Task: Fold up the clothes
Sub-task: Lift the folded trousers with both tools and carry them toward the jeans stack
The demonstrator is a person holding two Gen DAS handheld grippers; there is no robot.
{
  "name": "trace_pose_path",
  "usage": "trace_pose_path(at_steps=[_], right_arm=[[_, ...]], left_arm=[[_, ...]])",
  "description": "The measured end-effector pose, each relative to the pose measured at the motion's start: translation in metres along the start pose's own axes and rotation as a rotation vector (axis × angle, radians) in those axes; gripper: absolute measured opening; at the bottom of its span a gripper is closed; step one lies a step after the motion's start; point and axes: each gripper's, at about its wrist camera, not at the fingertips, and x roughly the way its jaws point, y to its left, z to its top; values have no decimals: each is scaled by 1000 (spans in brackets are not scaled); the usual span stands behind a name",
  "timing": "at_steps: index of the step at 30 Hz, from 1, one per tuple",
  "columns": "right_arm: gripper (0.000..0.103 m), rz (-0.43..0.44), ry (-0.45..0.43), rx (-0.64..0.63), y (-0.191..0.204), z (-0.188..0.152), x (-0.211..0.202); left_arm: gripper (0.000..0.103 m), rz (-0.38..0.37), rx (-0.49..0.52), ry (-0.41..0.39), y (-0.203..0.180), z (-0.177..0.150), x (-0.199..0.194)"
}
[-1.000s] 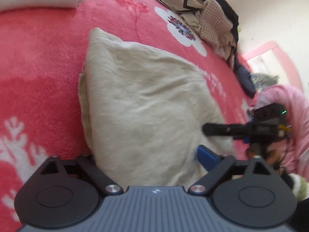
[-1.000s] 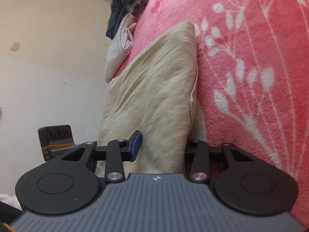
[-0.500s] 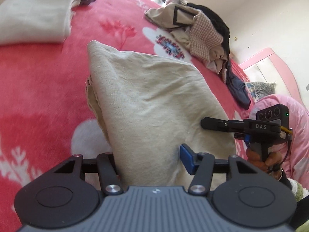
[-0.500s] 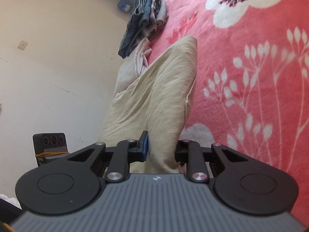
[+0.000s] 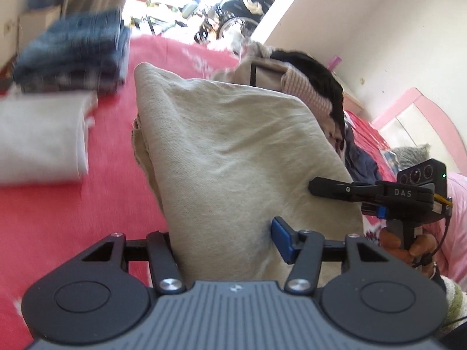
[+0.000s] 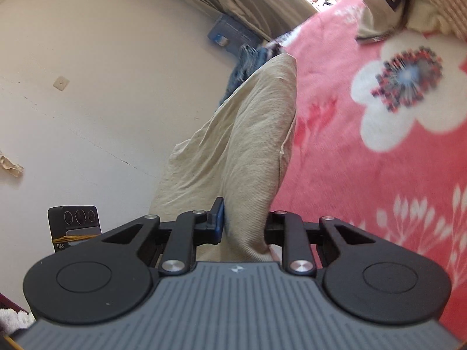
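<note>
A folded beige garment (image 5: pixel 230 157) hangs lifted above the pink flowered blanket (image 5: pixel 73 213). My left gripper (image 5: pixel 224 242) is shut on its near edge, blue pad on the right side. My right gripper (image 6: pixel 243 224) is shut on the same garment (image 6: pixel 245 145) at the other near corner. In the left wrist view the right gripper (image 5: pixel 379 195) shows at the cloth's right edge. The garment's far end points away and up.
A folded white cloth (image 5: pixel 41 137) and a stack of folded blue jeans (image 5: pixel 73 55) lie at the left. A heap of unfolded clothes (image 5: pixel 294 87) lies at the far side, also in the right wrist view (image 6: pixel 408 5). A pink headboard (image 5: pixel 408 116) stands at the right.
Both grippers have risen with the beige garment, lifting it off the blanket. The views now tilt up toward the far wall and window.
</note>
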Motion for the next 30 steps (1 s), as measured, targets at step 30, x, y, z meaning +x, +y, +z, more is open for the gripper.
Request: trace_pose_path(at_steps=[30], right_arm=[[20,-235,-35,-67,26,143,56]], left_arm=[[56,-149,-130,-85,77,140,80]])
